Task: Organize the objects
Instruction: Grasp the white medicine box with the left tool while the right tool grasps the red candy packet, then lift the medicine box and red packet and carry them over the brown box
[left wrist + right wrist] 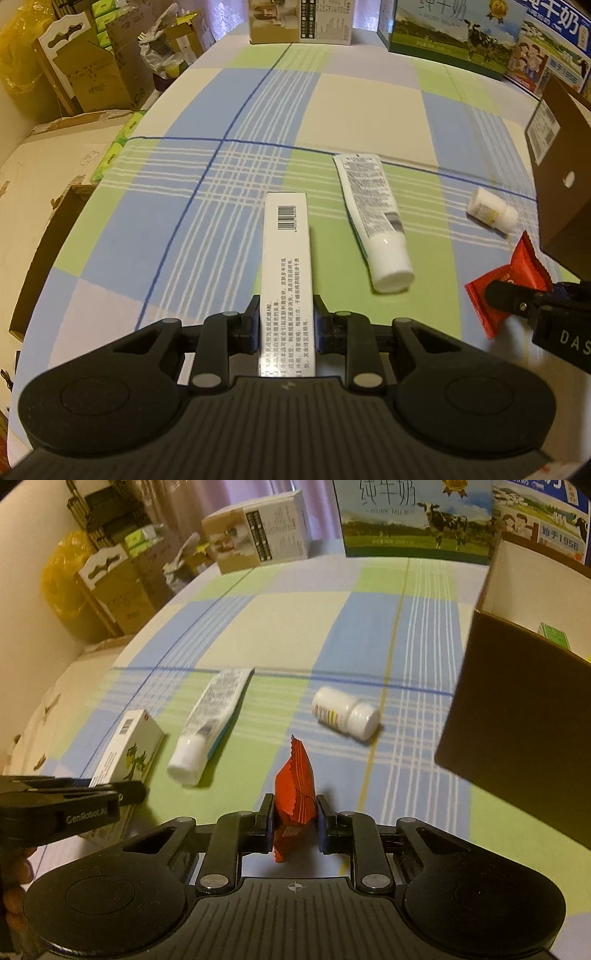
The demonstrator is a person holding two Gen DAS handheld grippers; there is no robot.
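Note:
My left gripper (284, 325) is shut on a long white carton (286, 266) with a barcode and printed text, its far end pointing away over the checked cloth. From the right wrist view that same carton (127, 746) shows a green figure on its side. My right gripper (294, 823) is shut on a red sachet (295, 786) that stands on edge between the fingers; the sachet (506, 284) also shows at the right of the left view. A white tube (373, 218) (208, 720) and a small white bottle (493, 210) (345, 710) lie loose on the cloth.
An open brown cardboard box (517, 701) (561, 166) stands at the right, with a green-and-white item inside. Milk cartons (417, 517) and a tan box (255, 531) line the far edge. Cardboard boxes (85, 74) are stacked off the left edge.

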